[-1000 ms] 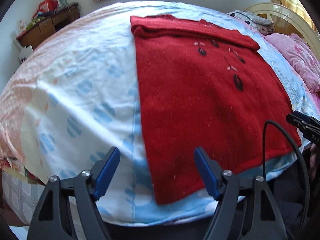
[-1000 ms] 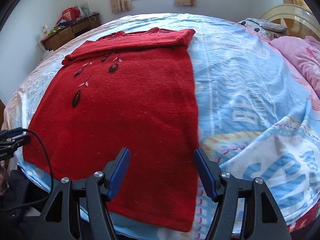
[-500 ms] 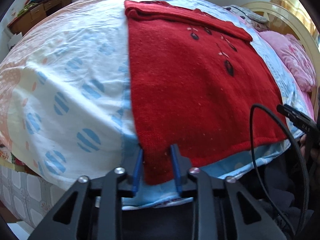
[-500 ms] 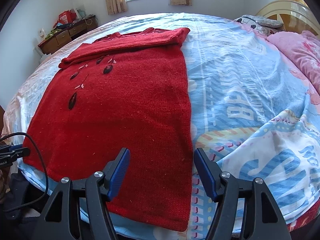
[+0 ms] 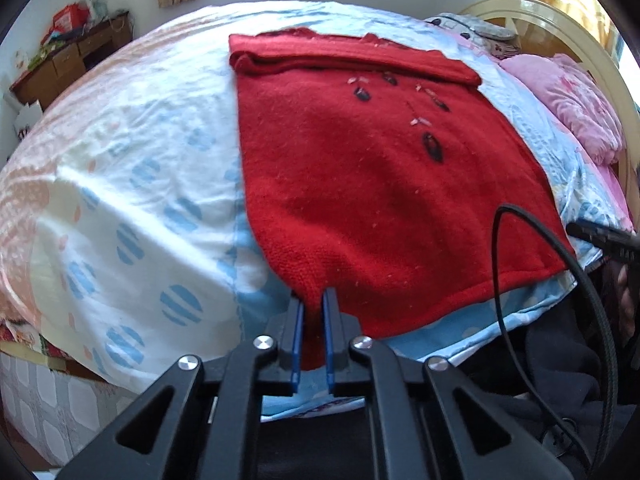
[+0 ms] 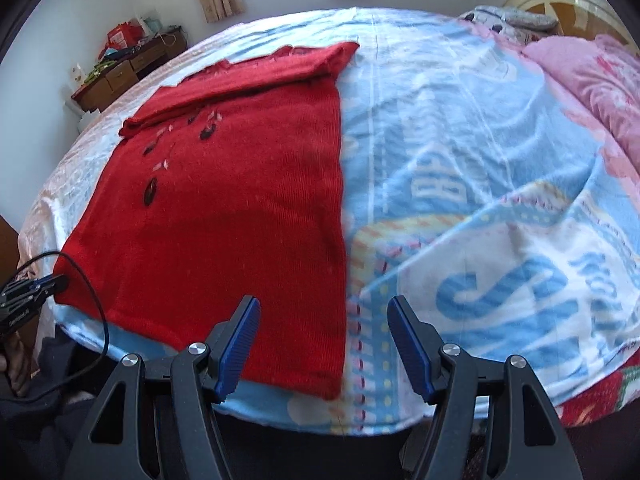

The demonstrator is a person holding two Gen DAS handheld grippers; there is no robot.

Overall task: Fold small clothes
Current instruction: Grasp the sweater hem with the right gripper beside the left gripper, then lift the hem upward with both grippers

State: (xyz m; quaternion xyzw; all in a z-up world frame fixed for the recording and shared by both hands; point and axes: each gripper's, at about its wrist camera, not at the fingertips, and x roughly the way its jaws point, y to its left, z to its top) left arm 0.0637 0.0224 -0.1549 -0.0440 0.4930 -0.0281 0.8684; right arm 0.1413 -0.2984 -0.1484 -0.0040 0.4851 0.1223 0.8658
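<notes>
Two views show us a red knitted sweater (image 5: 372,184) spread flat on a bed with a blue and white patterned sheet (image 5: 132,184).

From the left wrist camera, we see the left gripper (image 5: 313,312) with its blue pads pinched narrowly on the sweater's near left corner at the bed's edge. That corner is pulled into a point between the pads. The sweater's far end is folded over into a band, and dark leaf shapes mark its front. A pink pillow (image 5: 576,108) lies at the far right, and a black cable (image 5: 532,292) loops at the right.

From the right wrist camera, we see the right gripper (image 6: 323,322) with its jaws wide apart and holding nothing, poised just above the sweater's (image 6: 240,200) near right corner. A wooden desk (image 6: 132,72) stands by the far wall
</notes>
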